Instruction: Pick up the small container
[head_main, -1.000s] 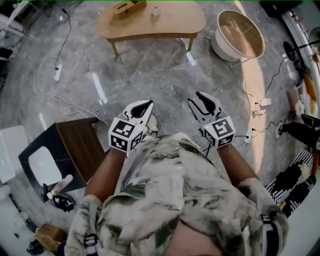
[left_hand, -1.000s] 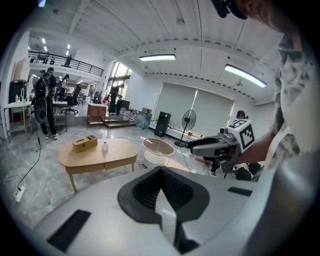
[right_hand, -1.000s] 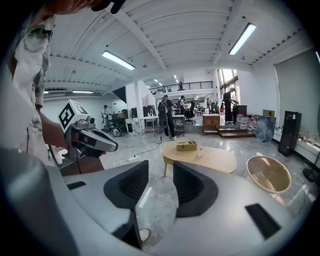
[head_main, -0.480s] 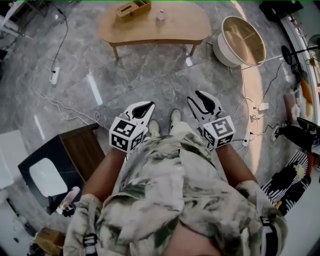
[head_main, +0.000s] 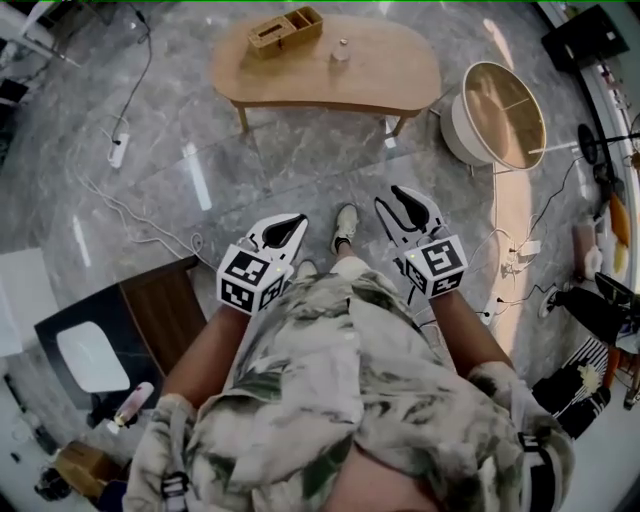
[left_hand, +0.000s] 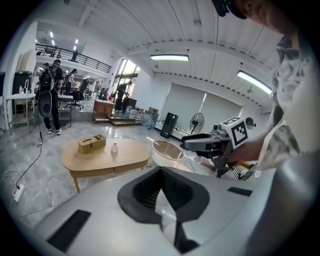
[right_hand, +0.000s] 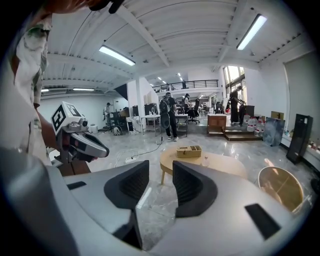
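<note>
The small container is a little clear bottle standing on the light wooden table far ahead, right of a wooden organiser box. It also shows in the left gripper view and in the right gripper view. Both grippers are held in front of the person's body, well short of the table. My left gripper has its pads meeting at the tips, empty. My right gripper is open, and only floor shows between its pads.
A round white basket-like side table stands right of the wooden table. A dark low cabinet is at my left. Cables and power strips lie on the grey marble floor. People stand at desks far behind.
The wooden table and the round side table have come nearer in the head view, and a foot has stepped forward. Both grippers keep their pose in front of the body.
</note>
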